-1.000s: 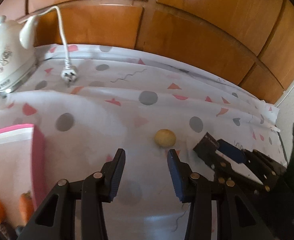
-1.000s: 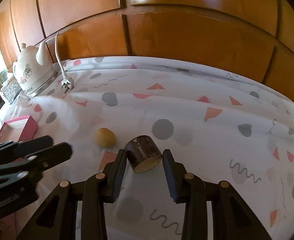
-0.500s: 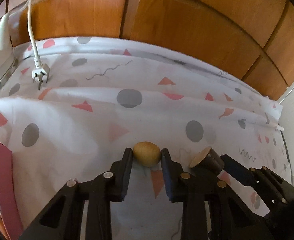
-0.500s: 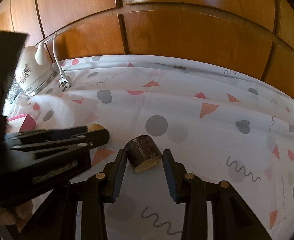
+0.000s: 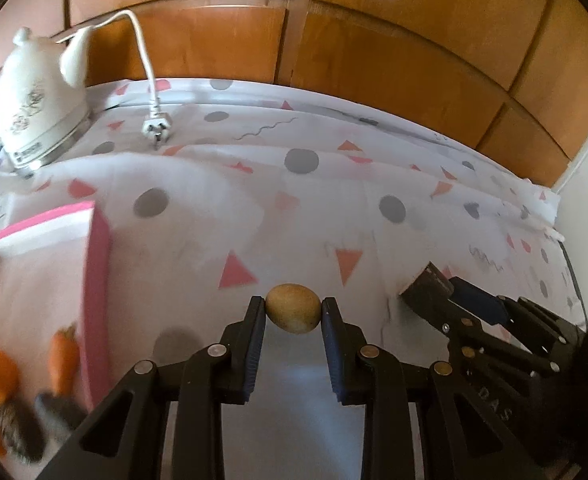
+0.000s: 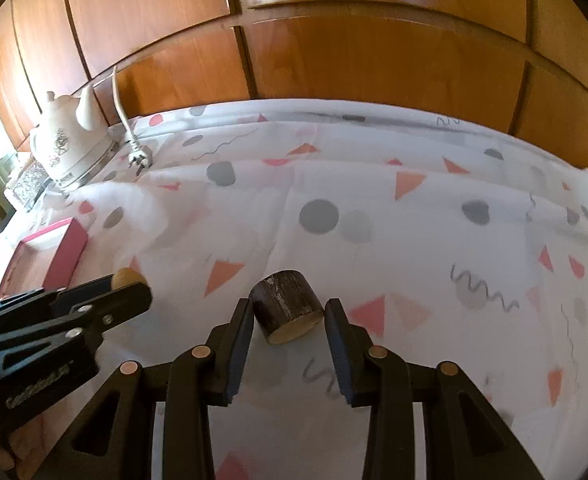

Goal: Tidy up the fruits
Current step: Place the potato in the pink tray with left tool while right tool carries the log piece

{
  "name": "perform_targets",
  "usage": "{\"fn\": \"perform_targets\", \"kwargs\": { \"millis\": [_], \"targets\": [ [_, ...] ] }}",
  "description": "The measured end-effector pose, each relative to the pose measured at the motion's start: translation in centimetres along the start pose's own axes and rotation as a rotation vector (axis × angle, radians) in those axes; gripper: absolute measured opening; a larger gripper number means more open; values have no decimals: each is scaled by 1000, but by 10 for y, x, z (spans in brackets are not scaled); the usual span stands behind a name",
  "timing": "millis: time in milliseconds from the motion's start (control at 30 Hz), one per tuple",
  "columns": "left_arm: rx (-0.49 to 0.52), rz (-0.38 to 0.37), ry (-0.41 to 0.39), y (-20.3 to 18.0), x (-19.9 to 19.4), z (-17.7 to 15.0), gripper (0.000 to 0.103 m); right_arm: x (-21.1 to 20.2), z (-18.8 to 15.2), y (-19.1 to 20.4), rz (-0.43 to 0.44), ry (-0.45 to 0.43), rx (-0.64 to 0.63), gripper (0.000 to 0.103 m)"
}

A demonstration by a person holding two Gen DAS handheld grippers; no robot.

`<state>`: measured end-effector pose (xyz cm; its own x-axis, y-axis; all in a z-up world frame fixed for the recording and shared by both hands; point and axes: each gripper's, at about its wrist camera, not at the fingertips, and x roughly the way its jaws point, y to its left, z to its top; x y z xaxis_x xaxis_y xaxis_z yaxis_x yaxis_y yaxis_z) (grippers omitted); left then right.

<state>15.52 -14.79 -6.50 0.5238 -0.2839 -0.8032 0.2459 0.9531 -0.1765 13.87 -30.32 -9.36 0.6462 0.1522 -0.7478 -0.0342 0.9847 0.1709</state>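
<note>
Since 1 s ago the left gripper [image 5: 293,314] has gone from spread and short of the small yellow-brown fruit [image 5: 293,314] to clamped on it, and the view has swung back left so the pink box [image 5: 94,280] shows again. Fruit now sits pinched between both blue pads, at its widest pt, apparently lifted just above the patterned tablecloth [image 5: 333,200].

R side: right gripper [image 6: 289,314] has its fingers around the dark wood-look cylinder [image 6: 286,306]. Left pad touches or nearly touches it, right pad shows a slim gap, so can't tell if it's truly clamped.

Handling guess: fruit looks small, light, smooth-skinned and round, so it could squirt out if squeezed off-centre; the mid-belly hold looks right, w/ gentle pressure. Cylinder looks stiff w/ rough bark; grip across its curved sides.

Outward: pink box lies just left of the left gripper, open-topped. Inside at its near end: carrots [image 5: 64,360] and other orange pieces, plus a couple of grey-brown blurred items I can't name. Far left at the back, a white kettle [image 5: 34,108] w/ its plug [image 5: 156,128] loose on the cloth.
</note>
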Motion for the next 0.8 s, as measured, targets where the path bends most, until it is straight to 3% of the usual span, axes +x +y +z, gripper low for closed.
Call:
{"fn": "perform_targets", "kwargs": {
  "millis": [467, 800],
  "targets": [
    [18, 5, -28, 10, -52, -57, 28, -38, -54, 32, 18, 4, -16, 36],
    [51, 11, -103, 18, -88, -78, 28, -52, -77, 46, 21, 7, 0, 35]
  ]
}}
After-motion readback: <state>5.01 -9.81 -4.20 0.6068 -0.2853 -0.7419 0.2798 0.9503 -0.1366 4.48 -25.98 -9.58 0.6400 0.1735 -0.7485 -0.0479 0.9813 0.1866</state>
